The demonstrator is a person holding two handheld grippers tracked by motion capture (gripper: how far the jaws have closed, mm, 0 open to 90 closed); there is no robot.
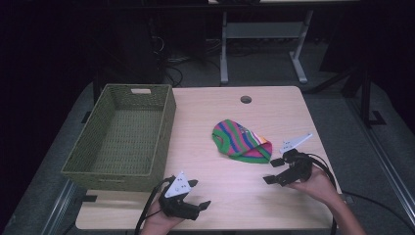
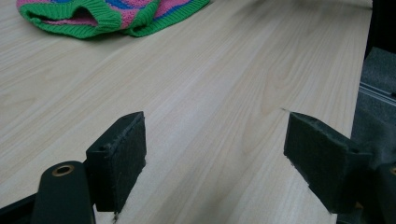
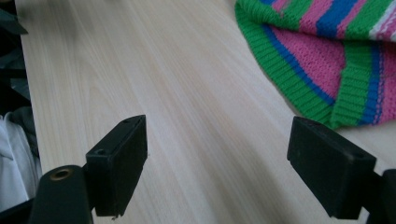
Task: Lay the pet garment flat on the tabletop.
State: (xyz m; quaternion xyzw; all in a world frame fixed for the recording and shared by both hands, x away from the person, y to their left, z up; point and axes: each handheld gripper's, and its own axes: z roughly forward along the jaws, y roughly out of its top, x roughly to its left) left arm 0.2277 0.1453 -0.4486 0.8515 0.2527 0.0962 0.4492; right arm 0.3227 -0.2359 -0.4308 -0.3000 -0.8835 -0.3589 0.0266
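Pale wood-grain table (image 1: 235, 196) fills the middle of the high view, with a round cable hole (image 1: 246, 99) toward 12 o'clock and grey carpet around it. Beyond the far edge the room is dim, with the white legs of another desk (image 1: 225, 49) standing there. A green woven basket (image 1: 122, 139) sits at 9 o'clock on the table. The striped knit hat (image 1: 241, 140) lies just right of centre, nearer 3 o'clock, apart from both grippers.

The left gripper (image 1: 195, 193) rests at 6 o'clock and the right gripper (image 1: 276, 170) at 4 o'clock, just beside the hat; both stand wide open with nothing between the jaws.

The right gripper view adds the hat's ribbed green hem (image 3: 299, 88) at 1 o'clock. The left gripper view shows the hat (image 2: 112, 14) at 11 o'clock, with the table's edge at 3 o'clock.
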